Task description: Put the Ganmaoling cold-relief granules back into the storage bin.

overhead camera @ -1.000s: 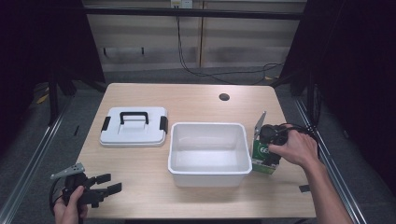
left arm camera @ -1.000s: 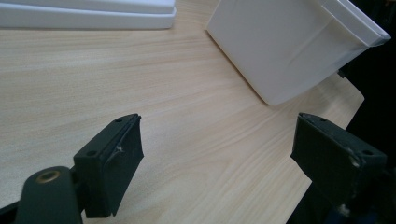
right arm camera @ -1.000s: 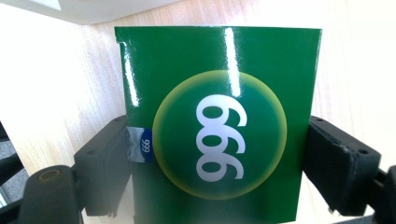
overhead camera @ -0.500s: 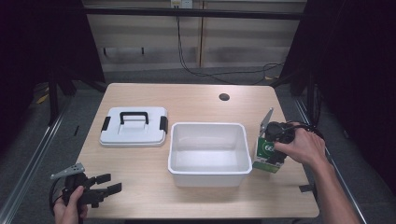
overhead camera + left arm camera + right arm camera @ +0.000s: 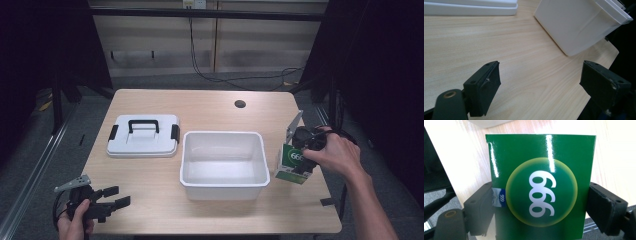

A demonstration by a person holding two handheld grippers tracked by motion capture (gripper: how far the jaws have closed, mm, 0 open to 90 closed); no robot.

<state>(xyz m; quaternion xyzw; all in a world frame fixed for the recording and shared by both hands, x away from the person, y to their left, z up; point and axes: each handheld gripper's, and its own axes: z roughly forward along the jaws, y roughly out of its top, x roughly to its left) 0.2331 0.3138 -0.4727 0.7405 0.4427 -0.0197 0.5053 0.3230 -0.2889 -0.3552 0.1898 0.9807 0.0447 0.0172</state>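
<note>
A green box marked 999 (image 5: 291, 162) stands just right of the white bin (image 5: 222, 186), close to the table's right edge. My right gripper (image 5: 300, 151) comes at it from the right, under a hand. In the right gripper view the box (image 5: 541, 170) fills the space between the jaws, and both pads press on its sides, so my right gripper (image 5: 541, 206) is shut on it. My left gripper (image 5: 113, 197) rests low at the table's front left corner, held in a hand. It is open, with bare wood between the jaws of my left gripper (image 5: 540, 78).
A white lid with a black handle (image 5: 143, 135) lies flat left of the bin, and its edge (image 5: 469, 8) shows beyond the left gripper. The bin wall (image 5: 576, 27) rises ahead of that gripper. A round cable hole (image 5: 240, 104) sits at the back right.
The right hand and the green box have shifted slightly to the right, away from the bin wall. The left gripper has stayed still.
</note>
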